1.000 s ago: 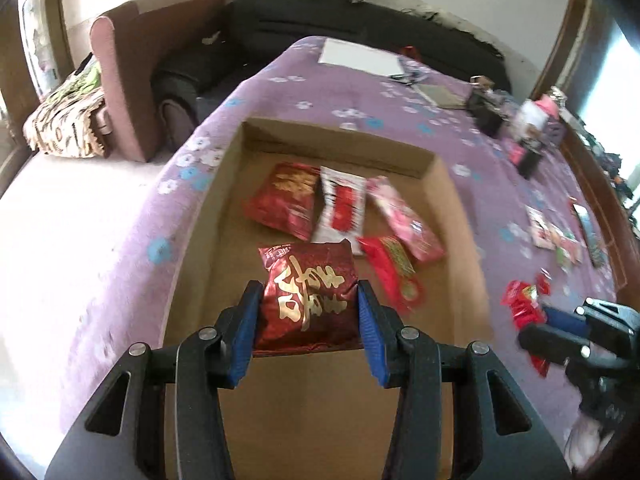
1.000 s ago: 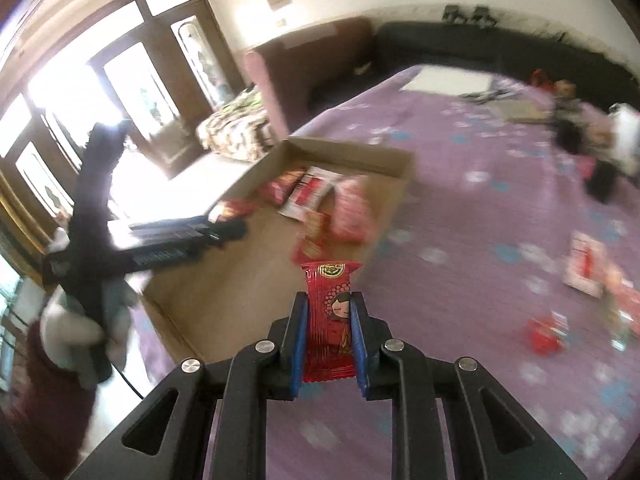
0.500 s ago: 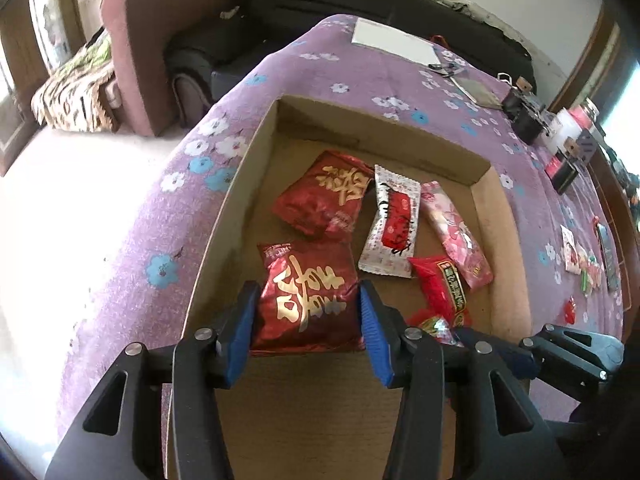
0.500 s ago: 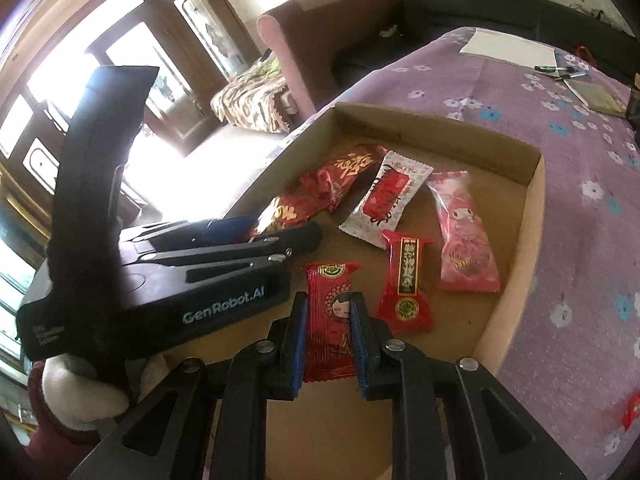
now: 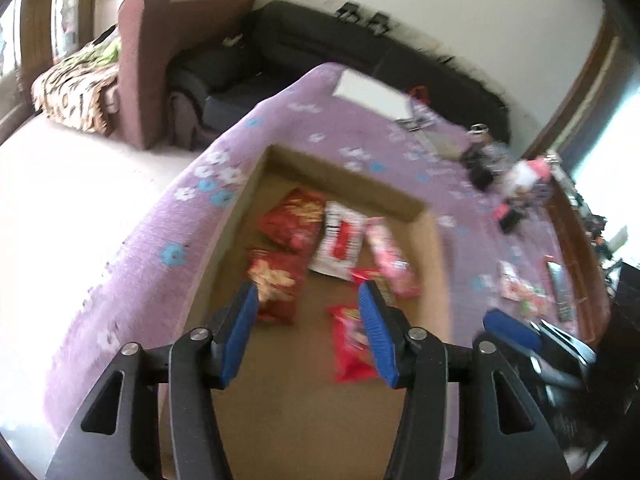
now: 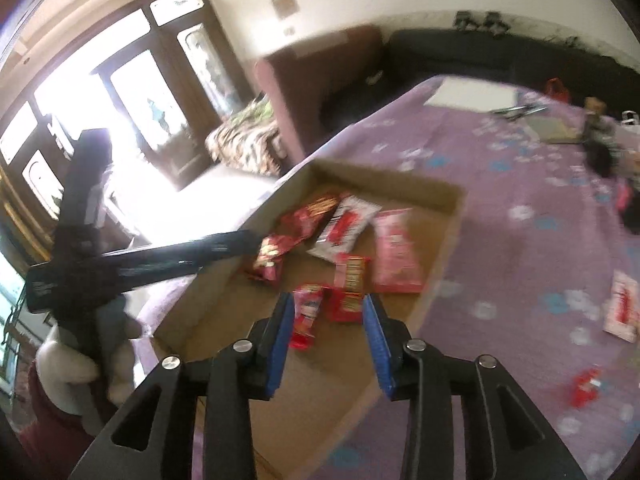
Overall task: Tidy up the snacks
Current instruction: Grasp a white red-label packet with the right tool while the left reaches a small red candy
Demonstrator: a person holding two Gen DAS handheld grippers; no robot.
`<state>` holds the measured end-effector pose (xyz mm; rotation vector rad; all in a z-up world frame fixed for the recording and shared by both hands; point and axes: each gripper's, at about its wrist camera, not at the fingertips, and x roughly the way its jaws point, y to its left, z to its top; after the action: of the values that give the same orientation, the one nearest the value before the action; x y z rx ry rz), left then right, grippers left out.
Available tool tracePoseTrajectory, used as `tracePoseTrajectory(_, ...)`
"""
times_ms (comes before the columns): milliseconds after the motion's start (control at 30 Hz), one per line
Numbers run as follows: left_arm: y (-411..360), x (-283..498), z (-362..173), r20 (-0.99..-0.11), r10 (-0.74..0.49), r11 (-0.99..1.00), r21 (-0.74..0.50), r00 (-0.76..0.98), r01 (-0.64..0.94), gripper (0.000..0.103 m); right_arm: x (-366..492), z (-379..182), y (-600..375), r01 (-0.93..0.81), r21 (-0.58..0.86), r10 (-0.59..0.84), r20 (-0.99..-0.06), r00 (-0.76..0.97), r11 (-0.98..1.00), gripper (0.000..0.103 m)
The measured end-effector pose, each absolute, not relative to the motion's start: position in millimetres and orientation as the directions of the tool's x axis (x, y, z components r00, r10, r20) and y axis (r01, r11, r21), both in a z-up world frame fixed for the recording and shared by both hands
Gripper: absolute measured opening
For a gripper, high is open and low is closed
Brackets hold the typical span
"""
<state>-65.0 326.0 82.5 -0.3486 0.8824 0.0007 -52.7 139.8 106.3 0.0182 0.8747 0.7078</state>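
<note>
A: Which lettering can be read in the two views?

B: None. Gold print is seen on the red snack packet [image 5: 276, 284] just ahead of the left claw's near pad, and on the red packet [image 6: 350, 284] ahead of the right claw, but both are blurred beyond reading.

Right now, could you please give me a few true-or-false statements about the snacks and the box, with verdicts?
1. The shallow brown cardboard box holds several snack packets. True.
2. The white packet with a red label lies outside the box. False: it lies inside.
3. The pink packet lies in the box. True.
4. The purple flowered tablecloth has no snacks on it. False: a small red packet lies on it.
</note>
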Motion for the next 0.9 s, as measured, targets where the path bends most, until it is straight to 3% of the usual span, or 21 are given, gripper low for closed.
tracePoseTrajectory(67, 314.3, -75.8, 91.8, -0.731, -0.173, 0.942, -0.319, 0.660, -0.106, 0.066, -53.2, 109.0, 108.5, -0.520, 0.293, 0.555, -0.689, 0.467, 0.802, 0.038)
tracePoseTrajectory(400, 229.5, -99.9, 94.5, -0.701, -0.327, 0.933, -0.347, 0.633, 0.097, 0.066, -25.6, 78.3, -43.4, -0.229, 0.322, 0.395, -0.730, 0.558, 0.919, 0.041)
tracePoseTrajectory(667, 190.8, -105.0, 81.2, -0.731, -0.364, 0.927, -0.345, 0.578, 0.148, 0.066, 7.0, 67.8, -73.1, -0.124, 0.328, 0.332, -0.716, 0.614, 0.936, 0.041)
tracePoseTrajectory(900, 172.5, -114.6, 83.9, -0.732, -0.353, 0.935, -0.302, 0.583, 0.188, 0.066, 70.9, 38.9, -50.5, -0.081, 0.215, 0.225, -0.816, 0.533, 0.973, 0.040)
